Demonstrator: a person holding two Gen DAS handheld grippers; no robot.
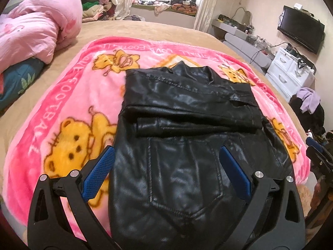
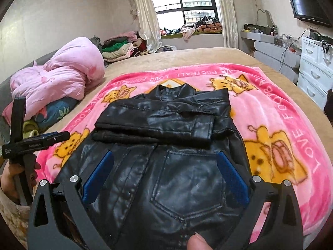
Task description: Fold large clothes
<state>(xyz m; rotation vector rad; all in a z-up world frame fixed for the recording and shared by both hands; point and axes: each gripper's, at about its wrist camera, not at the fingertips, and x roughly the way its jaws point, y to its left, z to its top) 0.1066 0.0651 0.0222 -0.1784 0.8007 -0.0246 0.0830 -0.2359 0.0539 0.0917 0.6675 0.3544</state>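
left gripper (image 1: 166, 167) over jacket (image 1: 187, 114), jaws spread (both)

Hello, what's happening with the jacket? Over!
Left gripper open, right gripper open, both empty. Black jacket flat on pink blanket, sleeves folded across. Nothing blocking.

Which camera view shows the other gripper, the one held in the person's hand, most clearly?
The right wrist view: the left gripper shows at its left edge, seen from the side, with the hand on its handle. The left wrist view shows only a blue and black sliver of the right gripper at its right edge.
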